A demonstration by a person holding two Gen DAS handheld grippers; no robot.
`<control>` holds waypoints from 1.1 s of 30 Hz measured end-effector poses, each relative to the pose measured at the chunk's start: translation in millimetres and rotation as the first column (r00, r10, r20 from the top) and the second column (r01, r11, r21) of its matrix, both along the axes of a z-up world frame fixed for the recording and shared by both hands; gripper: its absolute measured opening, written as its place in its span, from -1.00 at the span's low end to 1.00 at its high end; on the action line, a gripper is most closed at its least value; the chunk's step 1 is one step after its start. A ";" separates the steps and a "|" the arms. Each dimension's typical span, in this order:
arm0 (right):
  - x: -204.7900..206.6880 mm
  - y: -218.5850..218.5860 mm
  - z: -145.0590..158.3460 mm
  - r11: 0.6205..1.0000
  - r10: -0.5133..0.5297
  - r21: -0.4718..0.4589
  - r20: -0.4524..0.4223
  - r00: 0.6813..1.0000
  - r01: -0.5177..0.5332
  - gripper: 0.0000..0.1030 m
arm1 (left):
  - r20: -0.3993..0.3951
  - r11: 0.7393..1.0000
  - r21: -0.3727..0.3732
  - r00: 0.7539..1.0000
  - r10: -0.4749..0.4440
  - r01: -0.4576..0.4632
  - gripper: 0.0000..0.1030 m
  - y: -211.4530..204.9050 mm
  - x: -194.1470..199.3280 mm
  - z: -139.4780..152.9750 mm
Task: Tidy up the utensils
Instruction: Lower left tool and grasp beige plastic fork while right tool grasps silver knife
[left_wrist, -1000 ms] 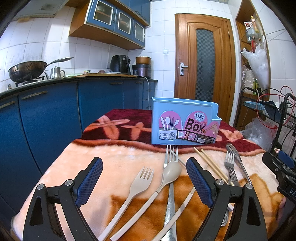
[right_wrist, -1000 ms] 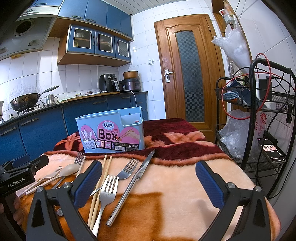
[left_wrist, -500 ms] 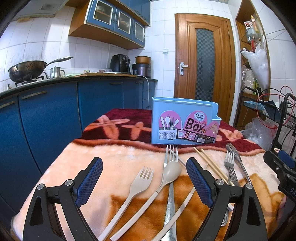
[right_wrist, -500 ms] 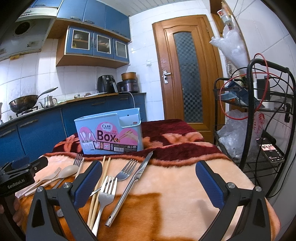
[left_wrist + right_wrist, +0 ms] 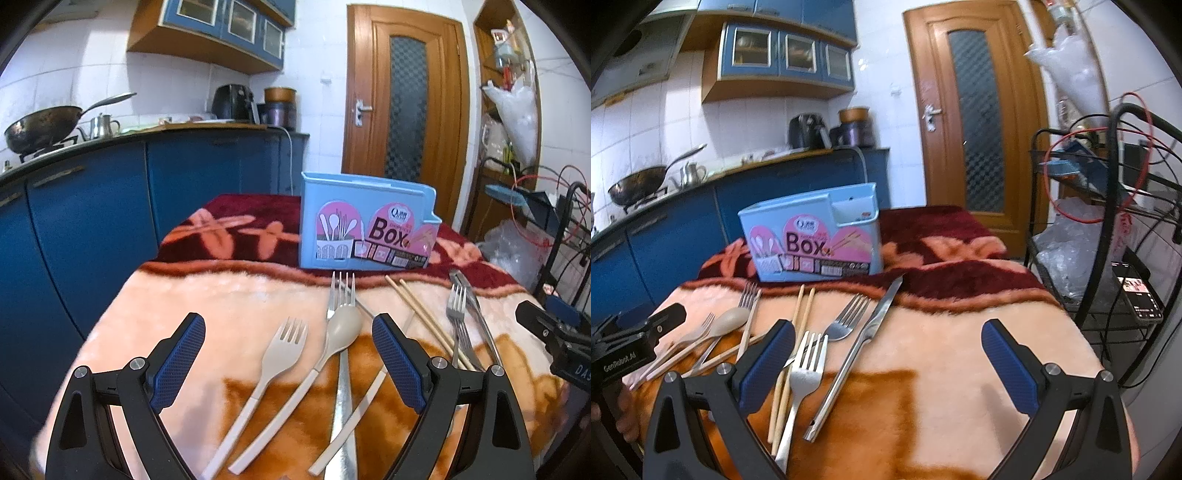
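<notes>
Left wrist view: the blue utensil box (image 5: 365,225) stands upright on the blanket (image 5: 221,295), and every utensil lies in front of it, none visibly inside. Nearest the box, a metal fork (image 5: 341,295); in front of that, the beige spoon (image 5: 343,325) and beige fork (image 5: 286,343); chopsticks (image 5: 417,314) to their right. Left gripper (image 5: 288,363) hovers with fingers spread, empty. Right gripper (image 5: 888,363) likewise gapes wide, holding nothing, above the table knife (image 5: 857,347). Sorting looks unstarted.

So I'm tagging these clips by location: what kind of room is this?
Most likely a home kitchen: a wok sits on a stove beside a kettle, blue cabinets run under the counter, and an air fryer stands on it.
</notes>
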State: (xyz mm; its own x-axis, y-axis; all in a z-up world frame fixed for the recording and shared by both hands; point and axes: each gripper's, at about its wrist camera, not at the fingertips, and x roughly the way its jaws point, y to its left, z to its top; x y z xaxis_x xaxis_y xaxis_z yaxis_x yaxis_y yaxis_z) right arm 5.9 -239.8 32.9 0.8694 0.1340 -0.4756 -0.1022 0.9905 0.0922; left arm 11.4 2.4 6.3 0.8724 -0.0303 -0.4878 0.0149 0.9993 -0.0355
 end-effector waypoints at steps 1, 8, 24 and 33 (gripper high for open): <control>2.6 1.2 1.2 1.000 0.009 -0.006 -0.017 1.000 -0.009 1.00 | -0.012 1.000 0.012 1.000 -0.003 0.003 0.79 -0.5 1.2 1.3; 23.7 1.8 8.8 0.997 0.061 -0.026 -0.171 0.983 -0.067 1.00 | -0.162 0.992 0.121 0.986 -0.027 0.047 0.79 6.2 21.9 10.4; 72.9 2.2 -5.3 0.989 0.131 0.003 -0.500 0.856 -0.150 0.43 | -0.534 0.988 0.061 0.841 -0.091 0.145 0.22 30.6 53.9 -8.4; 88.0 13.7 -17.4 0.979 0.168 0.002 -0.580 0.797 -0.204 -0.44 | -0.616 0.984 0.010 0.777 -0.134 0.178 -0.22 29.8 61.3 -18.1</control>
State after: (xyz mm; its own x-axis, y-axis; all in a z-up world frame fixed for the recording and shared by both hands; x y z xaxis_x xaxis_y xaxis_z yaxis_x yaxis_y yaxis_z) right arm 93.8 -226.1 15.5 0.3952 0.2213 -0.8916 -0.2313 0.9632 0.1366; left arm 72.7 32.3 -11.8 0.3774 -0.0893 -0.9217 0.1679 0.9854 -0.0267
